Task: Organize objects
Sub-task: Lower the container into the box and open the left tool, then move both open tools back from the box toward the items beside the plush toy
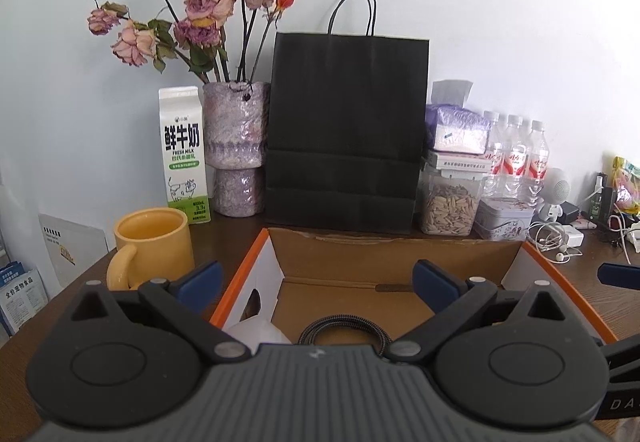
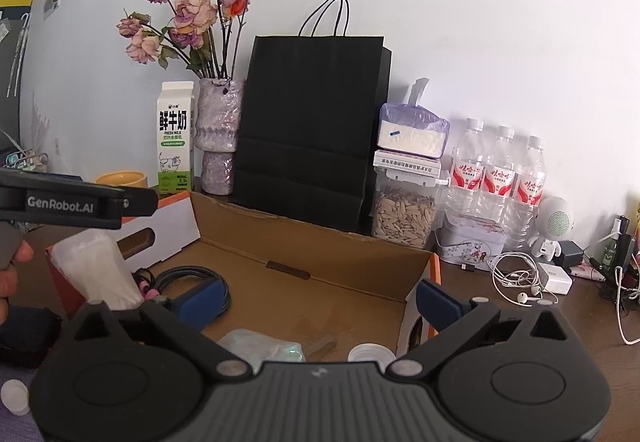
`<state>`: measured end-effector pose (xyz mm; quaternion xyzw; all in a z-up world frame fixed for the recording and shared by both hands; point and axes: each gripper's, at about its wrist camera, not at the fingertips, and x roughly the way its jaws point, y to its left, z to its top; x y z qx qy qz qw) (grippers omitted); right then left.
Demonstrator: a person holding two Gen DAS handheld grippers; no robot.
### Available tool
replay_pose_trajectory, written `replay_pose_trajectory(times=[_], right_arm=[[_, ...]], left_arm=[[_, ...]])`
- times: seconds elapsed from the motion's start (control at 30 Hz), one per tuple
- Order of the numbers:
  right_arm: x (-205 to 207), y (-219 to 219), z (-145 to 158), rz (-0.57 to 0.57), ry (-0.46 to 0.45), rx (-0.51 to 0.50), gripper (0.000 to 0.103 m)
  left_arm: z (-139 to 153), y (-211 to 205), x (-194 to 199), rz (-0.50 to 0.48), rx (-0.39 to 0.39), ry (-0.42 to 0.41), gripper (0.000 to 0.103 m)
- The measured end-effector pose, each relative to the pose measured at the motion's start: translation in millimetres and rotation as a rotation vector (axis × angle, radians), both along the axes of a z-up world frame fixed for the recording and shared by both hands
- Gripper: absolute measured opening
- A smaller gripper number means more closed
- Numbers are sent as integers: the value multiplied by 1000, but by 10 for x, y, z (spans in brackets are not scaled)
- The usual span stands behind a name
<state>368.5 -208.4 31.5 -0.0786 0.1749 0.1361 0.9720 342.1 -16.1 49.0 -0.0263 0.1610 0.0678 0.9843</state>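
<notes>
Dark wooden desk [image 2: 520,326] against a white wall; both of your grippers are hovering over the open cardboard box [image 2: 320,238], jaws spread and empty.

Your left gripper [image 1: 318,280] is sitting at the box's 9 o'clock end, above the coiled black cable [image 1: 340,328] and white pouch [image 2: 96,266] already lying inside. Your right gripper [image 2: 320,300] is hanging over the 3 o'clock end, with a clear packet [image 2: 260,346] and white cap [image 2: 370,354] just below it. Looks like you're between picks, sorting loose bits into the box. Likely next: the earphones [image 2: 520,282] tangled at 3 o'clock outside the box; you're needing a low pinch on the bunched wire, keeping clear of the charger [image 2: 554,278].
</notes>
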Motion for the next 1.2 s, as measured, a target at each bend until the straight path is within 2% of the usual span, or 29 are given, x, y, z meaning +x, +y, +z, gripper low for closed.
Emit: replay_pose_trajectory(times=[0.23,0.57,1.2], right_arm=[[-230,-25,83,-3,-36,22,103],[-626,-96,67,-27,-31,47,103],[-1449,-189,-212,-33,68,62,103]], left_arm=[[39,-65,-309,-13,9,-31,103],[17,-64,-653,-14,3,-2,103],[-222,-87,-1356,-55,14,92,103]])
